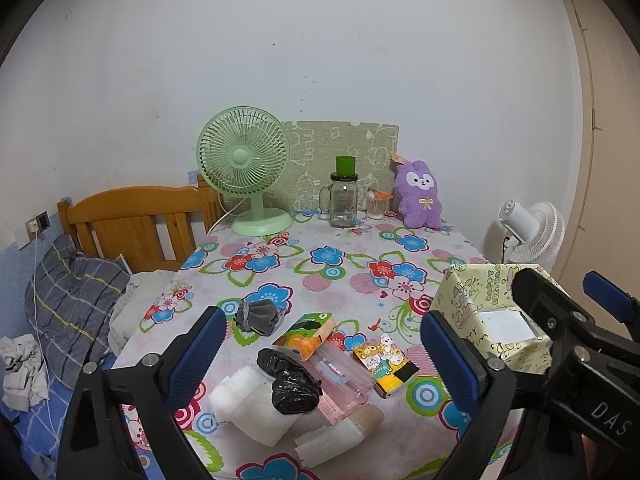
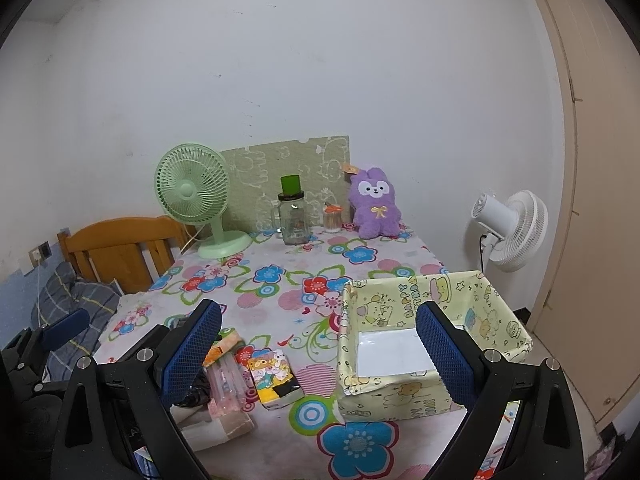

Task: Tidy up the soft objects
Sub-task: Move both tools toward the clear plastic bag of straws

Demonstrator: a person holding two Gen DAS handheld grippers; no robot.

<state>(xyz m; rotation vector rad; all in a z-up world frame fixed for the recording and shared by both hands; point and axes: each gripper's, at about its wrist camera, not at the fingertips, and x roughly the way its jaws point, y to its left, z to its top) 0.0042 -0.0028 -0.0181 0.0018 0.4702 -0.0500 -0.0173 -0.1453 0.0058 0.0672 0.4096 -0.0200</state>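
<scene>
2 grippers with fingers spread, holding nothing, above a flowered table

The left gripper (image 1: 324, 354) hangs over a near-edge heap: black bag (image 1: 290, 386), white foam (image 1: 256, 404), grey cloth (image 1: 258, 314). The right gripper (image 2: 318, 354) is beside the box (image 2: 436, 396) at the right edge; mid-table lies bare

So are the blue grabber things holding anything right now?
No, nothing is held. The left gripper and the right gripper are both open above the table, with the jumble of things lying untouched and the yellow box empty.
</scene>
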